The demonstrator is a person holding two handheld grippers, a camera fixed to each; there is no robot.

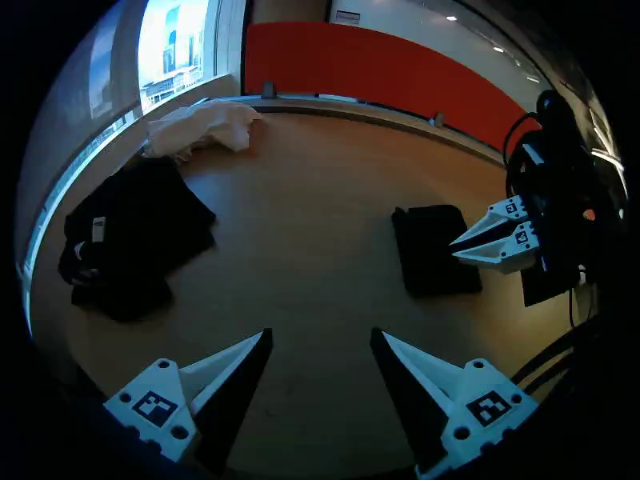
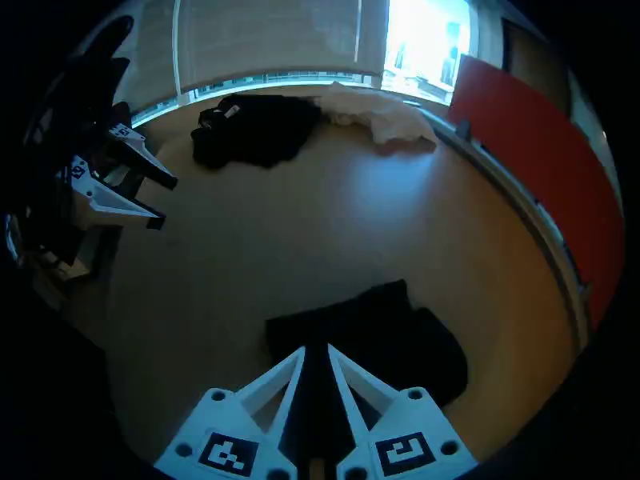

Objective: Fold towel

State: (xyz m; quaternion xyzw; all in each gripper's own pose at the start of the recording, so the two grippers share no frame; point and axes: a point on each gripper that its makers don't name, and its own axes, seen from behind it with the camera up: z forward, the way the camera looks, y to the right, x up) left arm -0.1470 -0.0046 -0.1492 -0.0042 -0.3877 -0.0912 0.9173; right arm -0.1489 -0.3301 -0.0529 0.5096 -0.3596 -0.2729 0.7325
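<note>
Left gripper [image 1: 320, 336] stands wide open, empty. Right gripper [image 2: 317, 348] sits nearly closed at the near edge of the towel [image 2: 400, 336], hold unconfirmed. Pinch all layers squarely.

I read the left gripper [image 1: 320, 336] as wide apart at the fingers and tilted downward. The right gripper [image 2: 316, 350] has its fingers drawn nearly together, with a narrow gap at the tips. I can't tell whether they pinch anything. The grippers are well apart.
</note>
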